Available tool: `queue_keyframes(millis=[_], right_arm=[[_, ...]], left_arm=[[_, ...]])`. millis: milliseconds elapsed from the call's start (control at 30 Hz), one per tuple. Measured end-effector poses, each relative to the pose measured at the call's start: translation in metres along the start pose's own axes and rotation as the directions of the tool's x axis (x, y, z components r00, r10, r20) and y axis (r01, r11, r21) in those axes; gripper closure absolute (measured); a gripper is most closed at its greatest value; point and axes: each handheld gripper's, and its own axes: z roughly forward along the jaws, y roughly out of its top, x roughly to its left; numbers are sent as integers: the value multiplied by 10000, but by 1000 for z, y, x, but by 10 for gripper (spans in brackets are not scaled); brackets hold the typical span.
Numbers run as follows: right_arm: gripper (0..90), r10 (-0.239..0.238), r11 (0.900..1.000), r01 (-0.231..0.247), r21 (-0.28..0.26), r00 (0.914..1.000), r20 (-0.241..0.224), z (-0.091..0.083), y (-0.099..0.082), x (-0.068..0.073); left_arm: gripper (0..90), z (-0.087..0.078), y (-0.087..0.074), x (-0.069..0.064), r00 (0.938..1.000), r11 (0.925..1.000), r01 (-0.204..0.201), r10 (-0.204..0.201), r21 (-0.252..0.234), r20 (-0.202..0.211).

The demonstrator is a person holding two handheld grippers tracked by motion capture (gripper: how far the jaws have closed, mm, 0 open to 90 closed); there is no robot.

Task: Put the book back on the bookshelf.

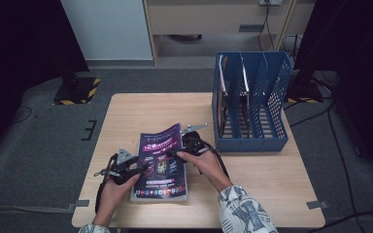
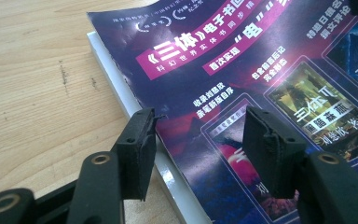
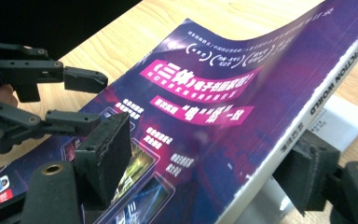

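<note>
A purple magazine (image 1: pixel 161 155) with Chinese print lies at the table's middle on a white book or booklet (image 2: pixel 116 79). My right gripper (image 1: pixel 172 154) reaches in from the magazine's right side. In the right gripper view its jaws (image 3: pixel 209 140) stand apart astride the spine edge, one over the cover (image 3: pixel 205 84), one under the spine, and that edge is raised and bowed. My left gripper (image 1: pixel 143 170) sits at the magazine's left edge. Its jaws (image 2: pixel 200 126) are open, one beside the cover's edge, one over the cover (image 2: pixel 242 56). It also appears as the far gripper (image 3: pixel 97 100).
A blue file rack (image 1: pixel 252 141) with several slots stands on the wooden table (image 1: pixel 272 184) at the right rear, with magazines upright in its left slots. The white underlayer (image 3: pixel 349 116) pokes out past the spine. Dark floor and cables surround the table.
</note>
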Motion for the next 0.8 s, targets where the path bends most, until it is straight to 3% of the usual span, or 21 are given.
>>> queue_keyframes(millis=[300,700,800], right_arm=[[262,115,9997,-116,202,9999,66,6,4,0],[246,-200,9977,176,649,9991,365,25,18,5],[270,-33,9981,6,623,9990,440,27,18,5]], left_arm=[[437,0,0,-1,10000,10000,-63,63,8,-58],[437,-1,-1,-1,9999,10000,-91,91,-1,-61],[437,-1,0,-1,9999,9999,-104,104,2,-64]])
